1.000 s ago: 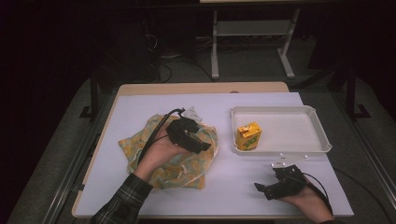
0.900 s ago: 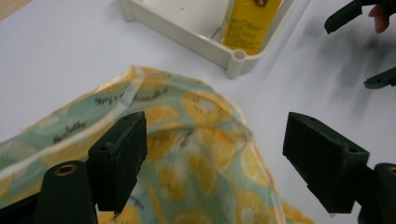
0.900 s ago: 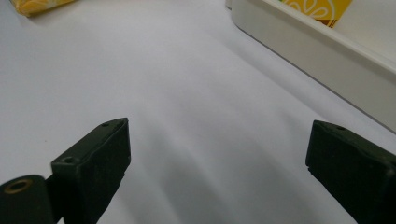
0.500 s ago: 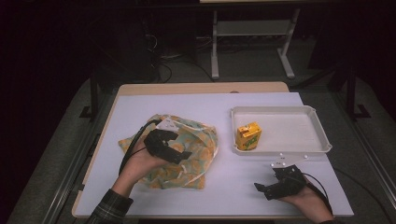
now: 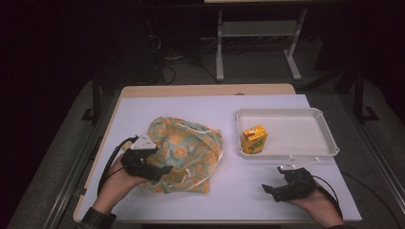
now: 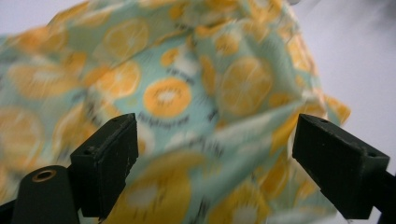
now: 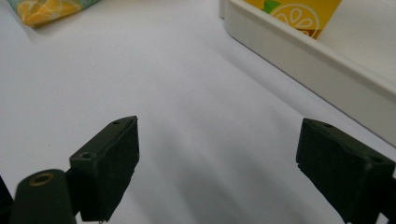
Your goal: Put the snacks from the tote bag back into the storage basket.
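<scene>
A soft fabric bag printed with orange slices on mint green lies left of the table's middle. My left gripper hovers at the bag's near-left edge and points right. Its jaws have just been opening and stand wide, with blurred fabric beyond them and nothing pinched. My right gripper rests near the front right edge, pointing left. Its jaws have just been closing a little, with only bare tabletop between them. A yellow juice carton stands in the white tray.
The tray's near wall runs close on the right of my right gripper, with the carton behind it. White table covering lies between the bag and the right hand. A metal stand is on the floor beyond the table.
The left hand has slid left and toward the near edge, from above the bag's middle to its near-left side. The right hand has stayed put.
</scene>
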`<state>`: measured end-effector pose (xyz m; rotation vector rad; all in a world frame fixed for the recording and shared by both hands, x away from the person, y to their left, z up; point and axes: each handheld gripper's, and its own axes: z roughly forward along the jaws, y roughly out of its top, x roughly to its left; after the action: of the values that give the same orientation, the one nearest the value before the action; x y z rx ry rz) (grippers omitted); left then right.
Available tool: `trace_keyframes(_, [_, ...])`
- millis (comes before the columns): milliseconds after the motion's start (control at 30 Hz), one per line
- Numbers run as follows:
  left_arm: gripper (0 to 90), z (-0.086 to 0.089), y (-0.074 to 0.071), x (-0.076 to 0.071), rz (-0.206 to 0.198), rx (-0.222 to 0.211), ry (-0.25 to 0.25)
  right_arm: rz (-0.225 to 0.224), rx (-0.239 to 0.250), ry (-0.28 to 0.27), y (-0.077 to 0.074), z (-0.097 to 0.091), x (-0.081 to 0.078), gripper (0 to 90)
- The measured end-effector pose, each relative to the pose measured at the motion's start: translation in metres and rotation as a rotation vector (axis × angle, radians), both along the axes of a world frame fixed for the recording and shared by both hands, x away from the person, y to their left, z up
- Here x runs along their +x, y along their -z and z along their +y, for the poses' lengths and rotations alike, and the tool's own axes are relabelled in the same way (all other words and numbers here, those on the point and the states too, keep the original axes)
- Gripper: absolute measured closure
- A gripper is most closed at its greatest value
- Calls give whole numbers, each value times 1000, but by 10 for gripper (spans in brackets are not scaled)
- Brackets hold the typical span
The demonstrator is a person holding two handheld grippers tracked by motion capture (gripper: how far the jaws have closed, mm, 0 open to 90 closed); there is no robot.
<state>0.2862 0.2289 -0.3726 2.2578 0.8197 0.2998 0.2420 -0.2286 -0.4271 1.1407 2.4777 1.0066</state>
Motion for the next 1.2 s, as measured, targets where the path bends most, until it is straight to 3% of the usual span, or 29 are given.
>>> trace_keyframes(200, [139,20,4,-12,-8,-1,-38,10,11,-5,-7,-3,1,238])
trace_keyframes(433, [139,49,11,-28,-29,-9,-87,3,42,-12,-20,-13,11,586])
trace_keyframes(467, [139,49,11,-28,-29,-9,-87,3,42,-12,-20,-13,11,586])
trace_keyframes(500, [139,55,15,-31,-26,-9,-98,0,43,-8,-23,-16,17,680])
trace_keyframes(567, [139,58,17,-33,-28,-4,-105,-4,41,-14,-24,-18,20,712])
trace_keyframes(600, [138,60,19,-34,-35,-5,-114,0,46,-1,-26,-21,26,805])
trace_keyframes(633, [138,62,20,-35,-41,-3,-115,0,46,-1,-26,-21,26,805])
trace_keyframes(667, [138,68,23,-38,-39,-8,-127,-4,39,-2,-27,-24,33,860])
trace_keyframes(767, [138,74,26,-42,-38,-10,-137,0,38,5,-27,-27,39,897])
trace_keyframes(1200, [138,93,41,-53,-9,6,-165,-51,49,20,-33,-42,87,899])
